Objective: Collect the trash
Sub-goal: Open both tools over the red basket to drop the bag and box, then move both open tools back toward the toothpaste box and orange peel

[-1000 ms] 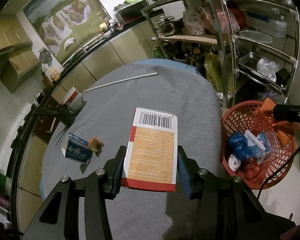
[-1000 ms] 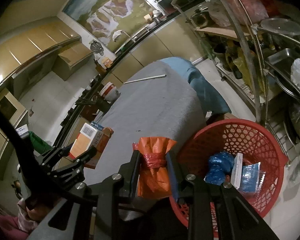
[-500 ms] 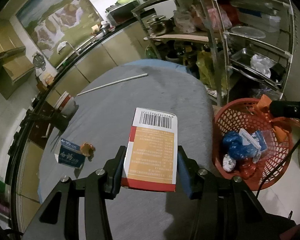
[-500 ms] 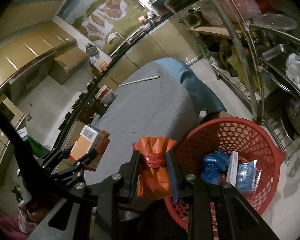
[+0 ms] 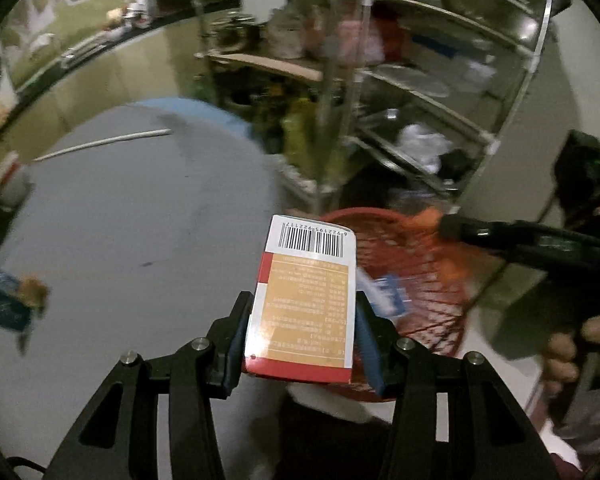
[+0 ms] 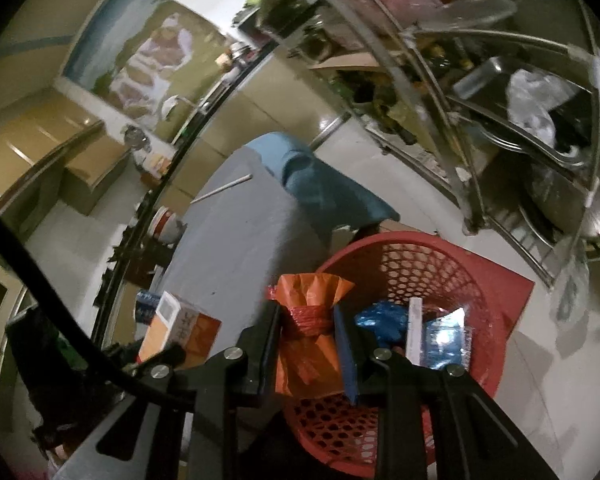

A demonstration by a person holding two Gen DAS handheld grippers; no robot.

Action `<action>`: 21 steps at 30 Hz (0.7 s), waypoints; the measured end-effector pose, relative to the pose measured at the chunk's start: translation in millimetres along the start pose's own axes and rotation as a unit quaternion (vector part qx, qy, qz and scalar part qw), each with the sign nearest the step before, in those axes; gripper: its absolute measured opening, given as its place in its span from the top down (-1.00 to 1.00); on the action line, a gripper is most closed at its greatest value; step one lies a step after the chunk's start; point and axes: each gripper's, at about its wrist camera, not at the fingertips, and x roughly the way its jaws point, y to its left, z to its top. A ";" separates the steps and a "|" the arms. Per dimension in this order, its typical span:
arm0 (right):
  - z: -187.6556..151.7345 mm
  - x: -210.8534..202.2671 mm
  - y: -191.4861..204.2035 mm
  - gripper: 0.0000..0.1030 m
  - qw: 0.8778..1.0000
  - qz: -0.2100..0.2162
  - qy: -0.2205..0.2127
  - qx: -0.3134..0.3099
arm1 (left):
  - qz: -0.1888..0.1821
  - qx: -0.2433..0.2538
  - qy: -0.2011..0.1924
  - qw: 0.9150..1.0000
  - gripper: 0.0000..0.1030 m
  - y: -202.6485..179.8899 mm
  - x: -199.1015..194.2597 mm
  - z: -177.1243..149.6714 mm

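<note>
Dim indoor light is falling from overhead. Motion blur is smearing the metal shelving and counter background in both views. Fisheye distortion is bending the edges, and black vignetting is ringing each frame.

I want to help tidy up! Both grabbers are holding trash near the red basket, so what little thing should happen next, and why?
Probably open the right gripper and drop the orange bag. It is clamped between the fingers right at the red basket, seemingly above the opening. The left gripper grips the carton beside the basket, so it likely goes after.
</note>
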 end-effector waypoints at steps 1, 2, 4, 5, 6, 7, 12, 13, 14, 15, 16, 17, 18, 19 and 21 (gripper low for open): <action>0.6 0.3 -2.0 0.40 1.000 0.000 0.001 0.008 | -0.020 0.005 0.003 1.000 0.02 -5.2 2.3 0.6; 1.6 0.6 -5.0 0.39 1.000 0.002 0.005 0.016 | -0.028 0.010 0.005 1.000 0.02 -8.8 3.9 0.7; 2.4 0.8 -9.4 0.38 1.000 -0.002 0.010 0.029 | -0.030 0.019 0.013 0.999 -0.13 -14.2 8.1 -0.5; 3.1 0.0 -10.4 0.38 0.999 -0.009 0.010 0.033 | -0.031 0.020 0.014 0.999 -0.18 -14.5 8.3 -1.6; 3.3 -1.6 -11.6 0.32 0.999 -0.010 0.008 0.036 | -0.032 0.019 0.013 0.999 -0.18 -13.1 7.6 -3.5; 3.6 -3.4 -12.0 0.30 0.999 -0.008 0.005 0.037 | -0.030 0.017 0.013 0.999 -0.18 -10.6 6.6 -4.6; 4.1 -10.5 -3.8 -0.17 1.000 -0.010 -0.014 0.025 | -0.001 -0.011 0.006 1.000 -0.18 15.4 -2.7 -17.8; 4.3 -10.4 1.6 -0.17 1.000 -0.009 -0.016 0.016 | 0.009 -0.019 0.005 1.000 -0.18 22.2 -5.7 -22.1; 4.4 -9.3 6.7 -0.17 1.000 -0.010 -0.015 0.008 | 0.015 -0.025 0.004 1.000 -0.18 28.3 -9.0 -25.9; 4.2 -7.8 10.6 -0.17 1.000 -0.011 -0.014 0.003 | 0.023 -0.032 -0.001 0.999 -0.18 35.8 -14.3 -31.8; 3.6 -5.3 16.5 -0.17 1.000 -0.011 -0.011 -0.004 | 0.033 -0.039 -0.008 0.999 -0.18 43.4 -20.1 -38.0; 2.7 -2.1 22.7 -0.17 1.000 -0.008 -0.007 -0.011 | 0.043 -0.046 -0.012 0.998 -0.18 50.0 -24.8 -43.7; 2.0 -0.1 26.7 -0.17 1.000 -0.007 -0.004 -0.015 | 0.054 -0.055 -0.016 0.997 -0.18 58.4 -30.7 -51.2; 0.4 3.9 34.3 -0.17 1.000 -0.006 0.002 -0.023 | 0.067 -0.067 -0.022 0.995 -0.18 68.7 -37.9 -60.8; -2.8 9.5 43.4 -0.17 0.999 -0.005 0.009 -0.035 | 0.087 -0.087 -0.029 0.992 -0.18 86.4 -49.2 -76.9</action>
